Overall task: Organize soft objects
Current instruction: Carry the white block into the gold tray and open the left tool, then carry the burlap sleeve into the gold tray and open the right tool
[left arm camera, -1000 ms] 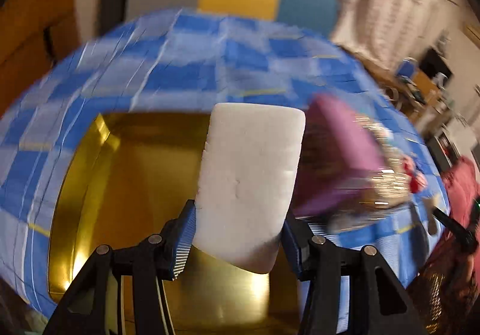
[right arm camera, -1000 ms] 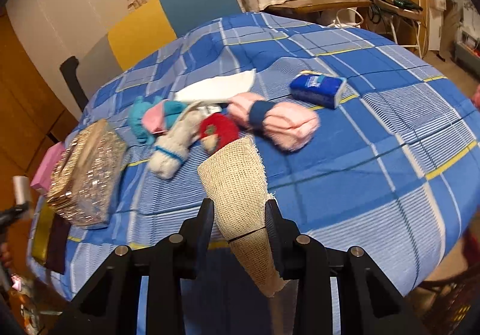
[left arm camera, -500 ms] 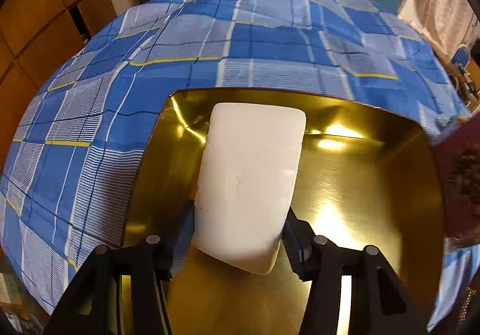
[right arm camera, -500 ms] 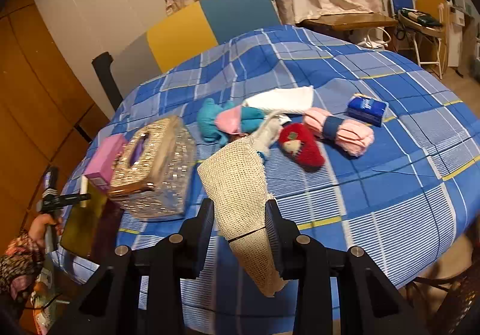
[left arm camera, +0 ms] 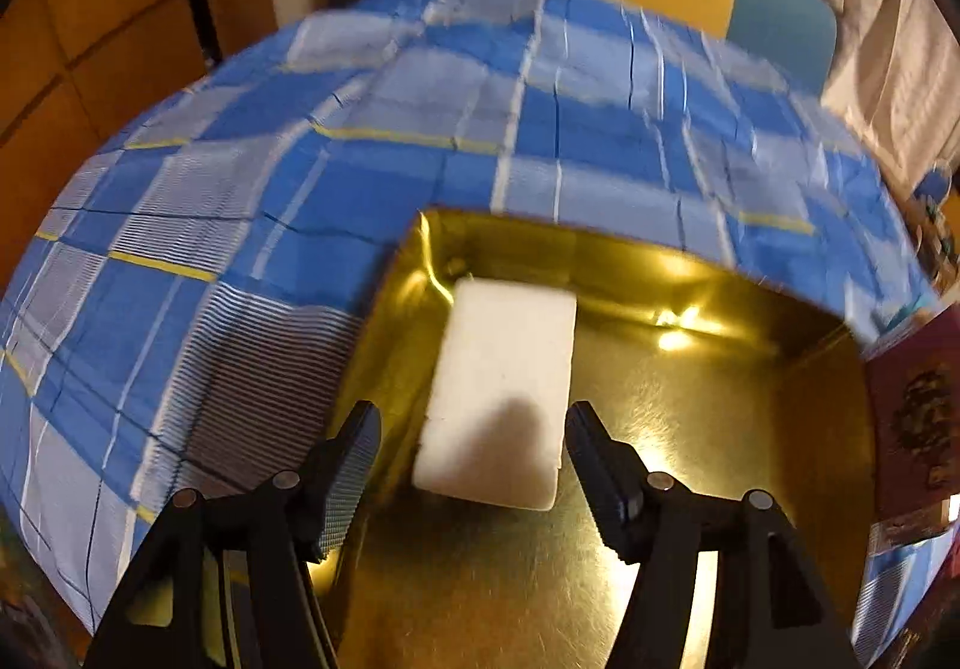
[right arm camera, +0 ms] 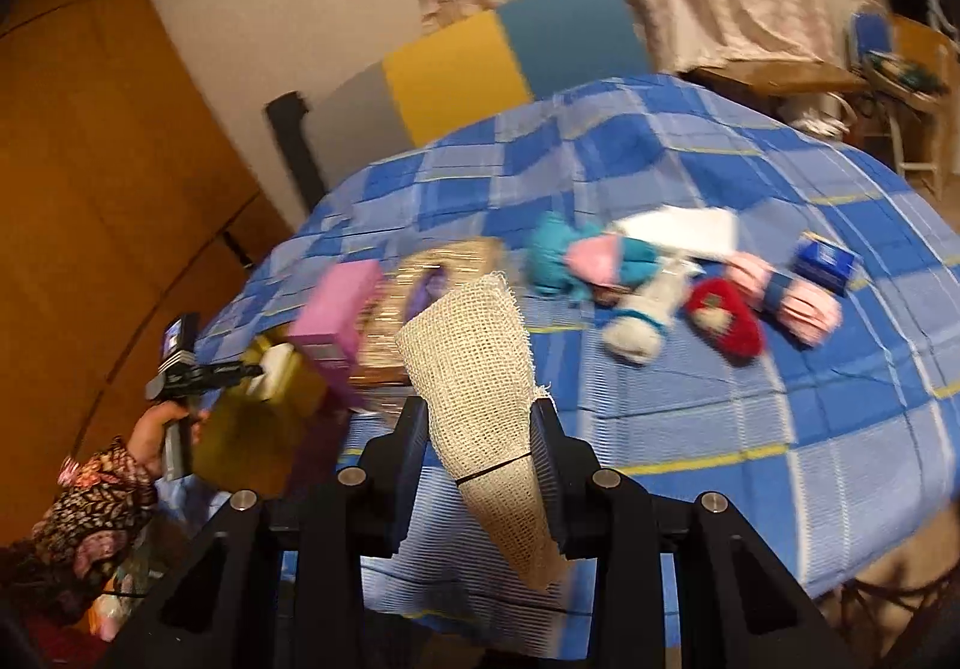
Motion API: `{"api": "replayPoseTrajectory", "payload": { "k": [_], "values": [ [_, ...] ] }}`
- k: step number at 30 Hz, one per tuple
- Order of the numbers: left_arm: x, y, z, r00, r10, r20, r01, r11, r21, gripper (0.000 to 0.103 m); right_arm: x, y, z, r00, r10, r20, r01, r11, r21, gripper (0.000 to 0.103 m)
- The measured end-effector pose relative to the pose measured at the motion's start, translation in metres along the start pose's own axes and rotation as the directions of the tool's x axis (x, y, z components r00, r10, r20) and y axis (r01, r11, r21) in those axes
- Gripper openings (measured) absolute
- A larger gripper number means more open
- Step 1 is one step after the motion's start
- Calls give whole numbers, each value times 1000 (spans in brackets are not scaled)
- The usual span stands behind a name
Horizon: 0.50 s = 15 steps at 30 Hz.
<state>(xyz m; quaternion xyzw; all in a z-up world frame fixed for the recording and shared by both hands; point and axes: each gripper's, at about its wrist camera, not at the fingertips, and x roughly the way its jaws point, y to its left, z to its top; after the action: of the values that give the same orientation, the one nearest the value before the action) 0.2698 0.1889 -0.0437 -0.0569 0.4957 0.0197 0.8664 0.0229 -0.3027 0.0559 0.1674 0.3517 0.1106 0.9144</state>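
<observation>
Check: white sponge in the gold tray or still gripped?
In. White sponge lies flat in the gold tray; left hand-held gripper open, clear of it.

The gold tray [left arm camera: 750, 429] runs off the frame's bottom edge

The white sponge [left arm camera: 501, 390] lay in a shiny gold tray [left arm camera: 690, 429]. The desk's cloth [left arm camera: 300, 177] was blue checked with white and thin yellow lines. The burlap piece [right arm camera: 480, 369] was beige, open-weave. Black fingers [right arm camera: 408, 441] flanked it. Beyond were a pink box [right arm camera: 342, 309], a red plush [right arm camera: 723, 324] and a teal-and-pink toy [right arm camera: 588, 258].
</observation>
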Motion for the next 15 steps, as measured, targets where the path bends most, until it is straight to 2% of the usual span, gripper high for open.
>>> {"api": "replayPoseTrajectory", "payload": {
  "k": [4,10,15],
  "values": [
    [-36,7,-17,996,-31,78,38,995,-89,65,15,42,4,994,103,-29,-104,993,-57,35],
    [-79,5,-66,981,-85,174,109,985,-131,65,57,117,9,968,225,-114,-241,957,-159,35],
    [-98,6,-107,973,-51,225,97,976,-195,65,114,169,7,933,268,-242,-305,943,-132,35]
  ]
}}
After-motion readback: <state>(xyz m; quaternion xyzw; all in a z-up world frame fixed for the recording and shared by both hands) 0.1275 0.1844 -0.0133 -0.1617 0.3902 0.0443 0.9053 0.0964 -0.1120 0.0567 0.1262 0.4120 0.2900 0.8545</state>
